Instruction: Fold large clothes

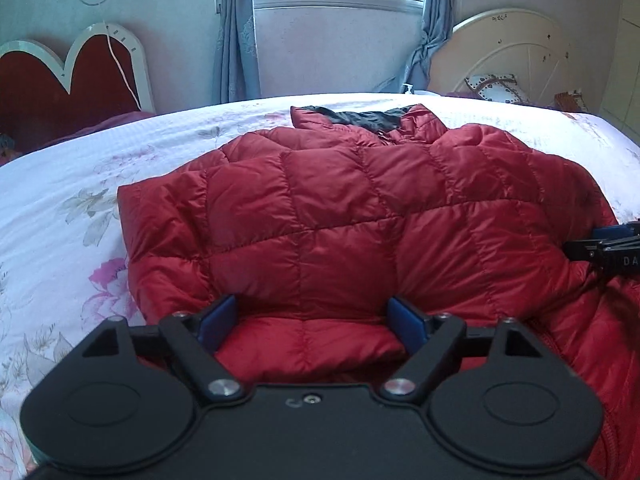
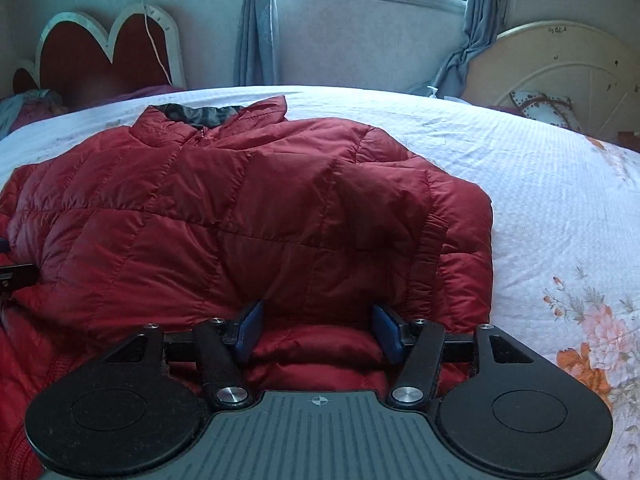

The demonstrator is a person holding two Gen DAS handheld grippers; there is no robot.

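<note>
A red quilted down jacket (image 1: pixel 340 208) lies on the bed, collar with dark lining (image 1: pixel 360 118) at the far side. Its sides look folded in over the body. My left gripper (image 1: pixel 312 320) is open, its blue pads low over the jacket's near part, fabric between the jaws. In the right wrist view the same jacket (image 2: pixel 248 208) fills the left and middle, a cuffed sleeve (image 2: pixel 430 256) folded along its right edge. My right gripper (image 2: pixel 318 330) is open over the near hem. The right gripper's tip (image 1: pixel 600 250) shows at the right edge of the left wrist view.
The bed has a white floral sheet (image 1: pixel 72 208) that spreads left and, in the right wrist view (image 2: pixel 560 208), right of the jacket. A red heart-shaped headboard (image 1: pixel 60 88) stands at the far left, a cream round headboard (image 1: pixel 516 52) at the far right, a window with blue curtains (image 1: pixel 236 40) behind.
</note>
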